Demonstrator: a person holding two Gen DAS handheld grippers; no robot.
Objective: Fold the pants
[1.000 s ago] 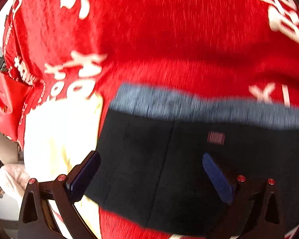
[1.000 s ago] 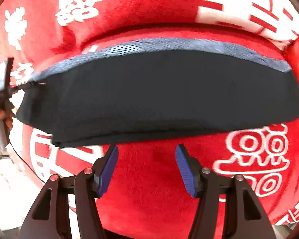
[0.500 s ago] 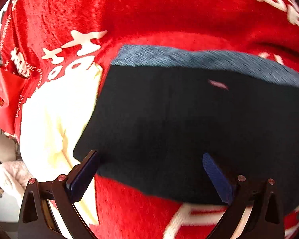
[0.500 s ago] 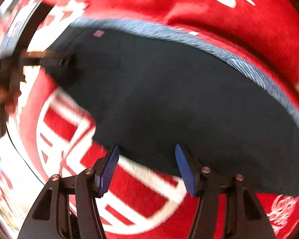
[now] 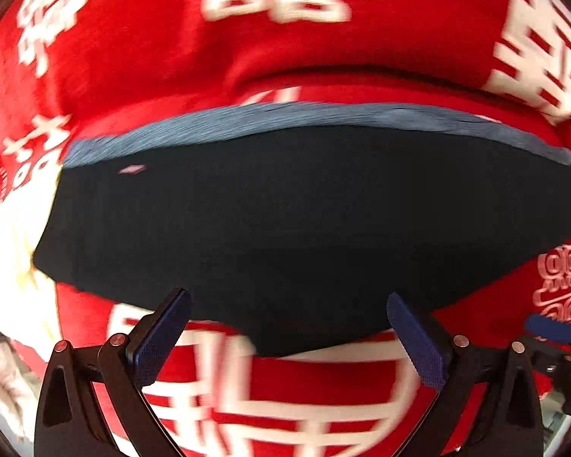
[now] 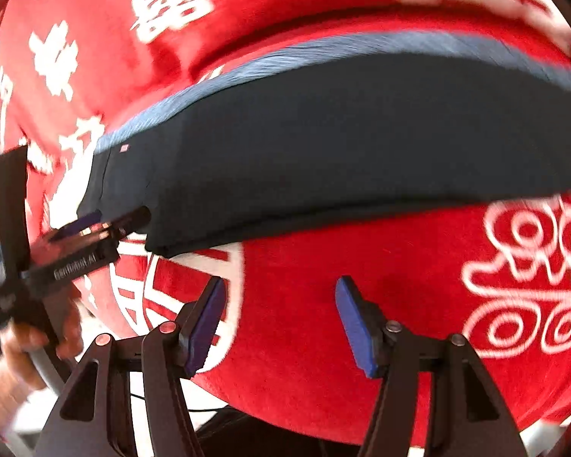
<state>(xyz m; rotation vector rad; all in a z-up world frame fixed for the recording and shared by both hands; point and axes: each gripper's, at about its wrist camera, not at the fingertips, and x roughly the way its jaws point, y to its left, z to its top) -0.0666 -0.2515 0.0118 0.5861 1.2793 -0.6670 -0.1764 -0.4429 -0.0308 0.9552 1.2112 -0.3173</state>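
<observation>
Dark folded pants (image 5: 304,221) are lying on the red printed blanket (image 5: 285,53), long axis running left to right, blue-grey band along the far edge. Left gripper (image 5: 289,337) is standing wide, empty, over the near edge; right gripper (image 6: 279,320) is half open, empty.

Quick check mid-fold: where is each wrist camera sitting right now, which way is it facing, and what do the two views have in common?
Left wrist: sits on the left hand-held gripper, looking steeply down on the dark pants over the red blanket; its open fingers frame the near edge, and the right hand-held gripper's tip shows at far right.
Right wrist: sits on the right hand-held gripper, open over bare blanket in front of the pants; the person's hand holding the left hand-held gripper shows at left.
Shared: the pants, their blue waistband, the blanket.
</observation>
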